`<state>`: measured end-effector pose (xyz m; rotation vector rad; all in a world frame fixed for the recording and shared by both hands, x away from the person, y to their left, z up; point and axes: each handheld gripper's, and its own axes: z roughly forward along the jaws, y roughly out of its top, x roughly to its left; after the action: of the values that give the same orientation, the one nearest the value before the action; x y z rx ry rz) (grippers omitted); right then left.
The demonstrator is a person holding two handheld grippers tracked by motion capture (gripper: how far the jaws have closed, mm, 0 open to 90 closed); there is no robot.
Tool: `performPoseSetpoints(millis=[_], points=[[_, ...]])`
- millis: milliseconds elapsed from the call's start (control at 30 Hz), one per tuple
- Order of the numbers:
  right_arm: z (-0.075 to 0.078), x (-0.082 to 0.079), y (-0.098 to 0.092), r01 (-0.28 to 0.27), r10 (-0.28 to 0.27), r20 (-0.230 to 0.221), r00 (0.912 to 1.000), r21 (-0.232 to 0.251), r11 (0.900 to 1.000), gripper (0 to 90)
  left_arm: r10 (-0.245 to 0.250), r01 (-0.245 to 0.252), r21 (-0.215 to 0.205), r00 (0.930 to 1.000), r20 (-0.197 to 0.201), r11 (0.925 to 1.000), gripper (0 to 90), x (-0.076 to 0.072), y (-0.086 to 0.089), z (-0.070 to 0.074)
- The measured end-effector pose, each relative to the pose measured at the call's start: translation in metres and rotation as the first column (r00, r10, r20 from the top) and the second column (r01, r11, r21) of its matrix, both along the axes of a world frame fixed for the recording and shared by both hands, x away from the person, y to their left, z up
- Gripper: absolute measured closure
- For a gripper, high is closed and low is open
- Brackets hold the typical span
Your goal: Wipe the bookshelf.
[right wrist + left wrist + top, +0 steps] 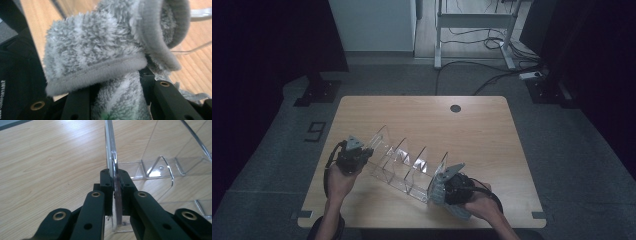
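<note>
A clear acrylic divider rack (404, 162) lies slantwise on the wooden table (482, 135). My left gripper (353, 155) is shut on the rack's left end panel (113, 167); in the left gripper view (115, 187) the thin clear sheet stands edge-on between the two black pads. My right gripper (443, 186) is at the rack's right end, shut on a folded grey fluffy cloth (105, 57). The cloth (438, 186) rests against the rack's right end panel. In the right gripper view (117, 100) the cloth bulges over the jaws and hides their tips.
The table has a round cable hole (455, 108) near its far edge. Beyond the table are a white desk frame (472, 30) and cables (492, 75) on the grey floor. Dark screens stand at both sides.
</note>
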<state>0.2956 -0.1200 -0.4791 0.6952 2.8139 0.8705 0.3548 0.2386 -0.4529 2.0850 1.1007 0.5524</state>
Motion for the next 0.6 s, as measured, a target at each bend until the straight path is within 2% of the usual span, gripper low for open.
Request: performPoseSetpoints(millis=[233,267,433,600], points=[[0.000,0.011,-0.008,0.062,-0.062,0.008,0.9980,0.010,0.998,63.4,-0.003,0.003,-0.003,1.0000,-0.001,1.0000,85.1,0.000,0.000,0.000],[0.000,0.016,-0.010,0.085,-0.085,0.016,0.9962,0.011,0.996,63.4,-0.003,0.003,-0.002,1.0000,-0.002,1.0000,85.1,0.000,0.000,0.000],[0.000,0.024,-0.016,0.121,-0.121,0.019,0.9925,0.018,0.993,63.5,-0.002,0.002,0.000,1.0000,-0.003,1.0000,85.1,0.000,0.000,0.000],[-0.001,0.037,-0.024,0.172,-0.173,0.023,0.9846,0.029,0.985,63.5,-0.001,0.001,0.000,1.0000,-0.004,1.0000,85.1,0.000,0.000,0.000]])
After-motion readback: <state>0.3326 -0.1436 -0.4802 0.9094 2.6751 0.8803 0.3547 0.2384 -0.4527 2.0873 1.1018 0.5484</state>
